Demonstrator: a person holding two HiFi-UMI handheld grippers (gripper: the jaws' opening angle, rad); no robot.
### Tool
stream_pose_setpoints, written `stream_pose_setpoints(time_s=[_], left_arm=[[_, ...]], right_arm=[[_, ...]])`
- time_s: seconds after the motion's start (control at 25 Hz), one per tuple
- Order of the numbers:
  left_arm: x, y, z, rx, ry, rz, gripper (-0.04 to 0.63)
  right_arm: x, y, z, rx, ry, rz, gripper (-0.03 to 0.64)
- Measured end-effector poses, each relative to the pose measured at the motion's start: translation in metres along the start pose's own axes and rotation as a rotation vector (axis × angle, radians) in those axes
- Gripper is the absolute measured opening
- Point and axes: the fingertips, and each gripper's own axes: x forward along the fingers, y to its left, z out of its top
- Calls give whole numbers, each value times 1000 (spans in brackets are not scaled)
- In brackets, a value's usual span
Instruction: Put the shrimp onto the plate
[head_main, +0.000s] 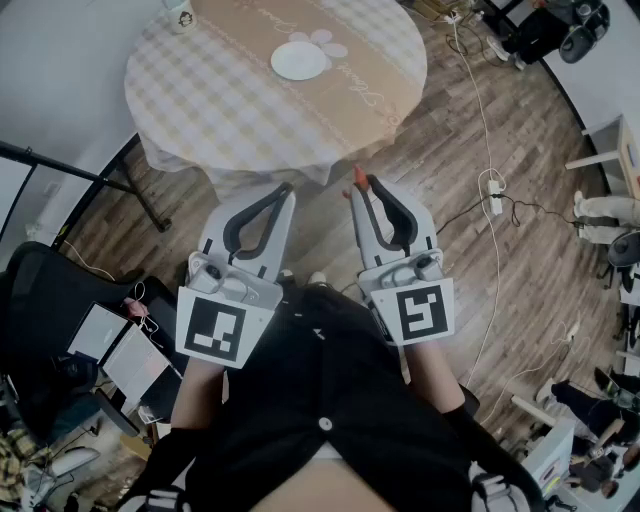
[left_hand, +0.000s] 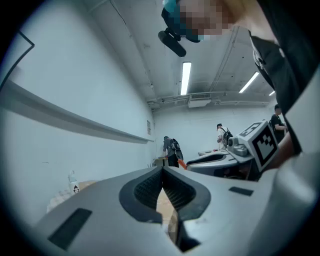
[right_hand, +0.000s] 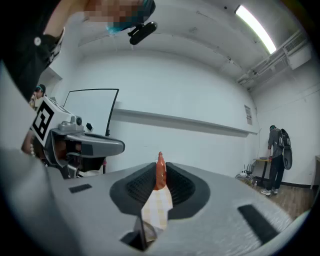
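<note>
The shrimp (right_hand: 160, 174) is picked up but is not on the plate yet. The right gripper (head_main: 362, 187) pinches it at its tip. The left gripper (head_main: 287, 190) is pressed together with nothing in it. The white plate (head_main: 298, 62) sits well ahead of both grippers on the worktop (head_main: 220, 100). It looks empty, so the shrimp has to be carried there.

Only the orange tip of the shrimp (head_main: 358, 177) shows past the right gripper (head_main: 362, 187) in the head view; the rest is hidden between its jaws. The top edge cuts off the far side of the table (head_main: 200, 100) and a cup (head_main: 180, 14) on it. In the left gripper view, the distant people (left_hand: 171, 150) are too small to make out.
</note>
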Motion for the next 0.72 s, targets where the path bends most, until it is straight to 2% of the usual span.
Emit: stream_pose_setpoints(time_s=[0.52, 0.72], left_arm=[[2, -7, 2, -1, 6, 2, 3], [4, -11, 2, 5, 6, 4, 3]], right_arm=[[-2, -3, 1, 3, 30, -11, 51], [-5, -7, 3, 22, 1, 0, 51]])
